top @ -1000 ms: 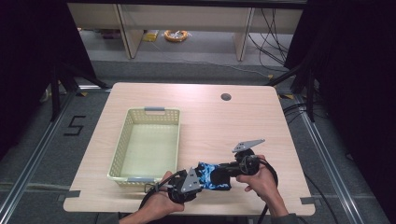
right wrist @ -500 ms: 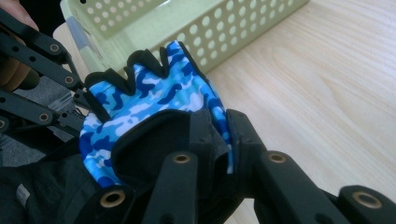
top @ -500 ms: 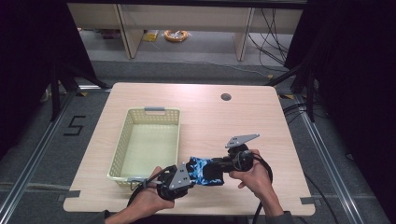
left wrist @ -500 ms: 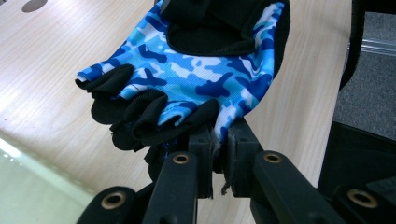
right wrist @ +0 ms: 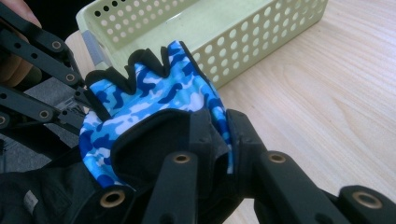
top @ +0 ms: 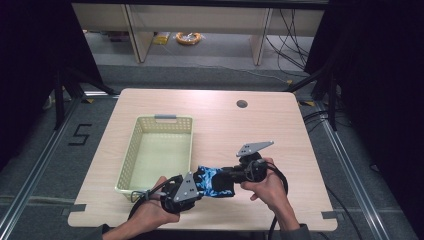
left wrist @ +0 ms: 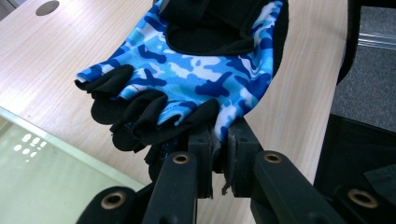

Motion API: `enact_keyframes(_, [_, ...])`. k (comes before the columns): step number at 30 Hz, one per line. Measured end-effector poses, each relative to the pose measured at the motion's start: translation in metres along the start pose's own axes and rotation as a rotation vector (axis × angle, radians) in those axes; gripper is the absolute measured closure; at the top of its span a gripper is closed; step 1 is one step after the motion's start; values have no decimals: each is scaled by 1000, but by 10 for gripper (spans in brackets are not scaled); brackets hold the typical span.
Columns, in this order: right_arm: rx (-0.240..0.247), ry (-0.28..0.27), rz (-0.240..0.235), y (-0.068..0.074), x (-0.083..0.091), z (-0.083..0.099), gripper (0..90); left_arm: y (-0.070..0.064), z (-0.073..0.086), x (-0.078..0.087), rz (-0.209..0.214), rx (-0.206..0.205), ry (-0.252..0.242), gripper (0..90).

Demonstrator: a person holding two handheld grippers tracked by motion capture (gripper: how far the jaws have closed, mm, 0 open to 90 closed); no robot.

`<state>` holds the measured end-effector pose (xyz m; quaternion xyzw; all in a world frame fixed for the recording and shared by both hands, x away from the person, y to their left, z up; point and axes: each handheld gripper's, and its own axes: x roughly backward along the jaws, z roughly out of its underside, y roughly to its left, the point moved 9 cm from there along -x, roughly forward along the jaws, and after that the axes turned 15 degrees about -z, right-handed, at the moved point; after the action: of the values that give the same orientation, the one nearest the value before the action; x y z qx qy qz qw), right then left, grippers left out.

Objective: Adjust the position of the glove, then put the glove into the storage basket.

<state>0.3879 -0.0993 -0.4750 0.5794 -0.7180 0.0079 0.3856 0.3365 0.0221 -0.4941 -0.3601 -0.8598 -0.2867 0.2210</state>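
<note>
One glove (top: 214,181) — two grippers, seemingly clamped

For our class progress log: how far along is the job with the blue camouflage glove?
Done: the blue camouflage fingerless glove is picked up, the left gripper pinching its finger end and the right gripper its cuff. In hand: it hangs beside the pale green perforated plastic basket. Left, probably: placing it inside.

A pale wooden table (top: 280,125) stands on grey floor (top: 210,75); black curtains (top: 380,75) flank it; shelving (top: 200,20) behind.
</note>
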Motion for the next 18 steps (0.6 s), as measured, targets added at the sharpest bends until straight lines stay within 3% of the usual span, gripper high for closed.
enact_keyframes(3, [21,0,10,-1,0,-2,821,1,-2,4,0,21,-12,821])
enact_keyframes(7, [53,-19,-1,-3,-4,-9,821,4,-1,6,-6,1,-6,820])
enact_keyframes(13, [20,0,-6,-3,-6,-8,821,6,0,7,-11,14,6,820])
enact_keyframes(16, [24,-4,-10,-3,-7,-9,821,9,1,8,-17,-2,3,820])
enact_keyframes(18, [27,-4,-13,-2,-8,-10,821,8,1,9,-17,14,1,819])
